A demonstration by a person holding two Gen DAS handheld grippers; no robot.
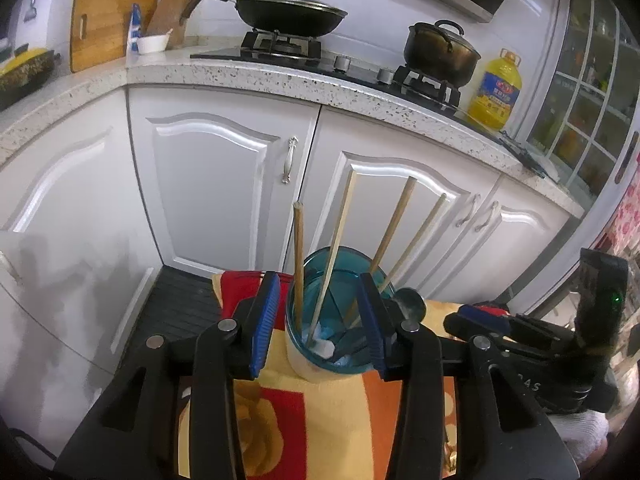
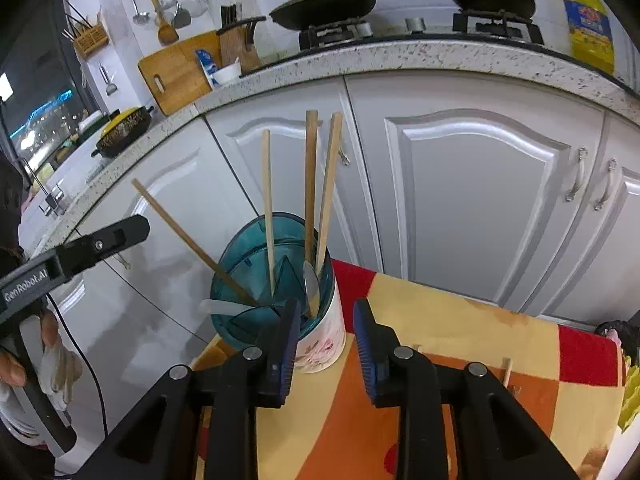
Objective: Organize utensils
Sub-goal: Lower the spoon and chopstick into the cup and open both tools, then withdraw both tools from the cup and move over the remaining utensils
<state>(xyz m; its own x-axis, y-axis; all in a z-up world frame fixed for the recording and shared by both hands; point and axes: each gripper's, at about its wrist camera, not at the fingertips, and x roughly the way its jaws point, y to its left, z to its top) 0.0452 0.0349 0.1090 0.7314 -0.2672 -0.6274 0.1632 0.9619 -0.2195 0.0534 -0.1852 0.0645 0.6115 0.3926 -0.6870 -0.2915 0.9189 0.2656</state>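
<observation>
Between the open left gripper [image 1: 318, 320], the utensil holder [image 1: 312, 364].

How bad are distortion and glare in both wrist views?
Left wrist: the speckled stone countertop edge bows strongly, and the white cabinet doors show soft sheen. Right wrist: same bowing, black corner vignette, a bright blown-out window at left; the translucent teal utensil holder stays sharp.

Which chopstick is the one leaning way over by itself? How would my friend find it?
Find the bright patchwork cloth in front of the white cupboards, then the utensil holder with the teal rim at its corner. Four chopsticks stick out of it. Three stand nearly straight together; the leaning chopstick tips far out to the left in the right claw's view, toward the other claw.
</observation>
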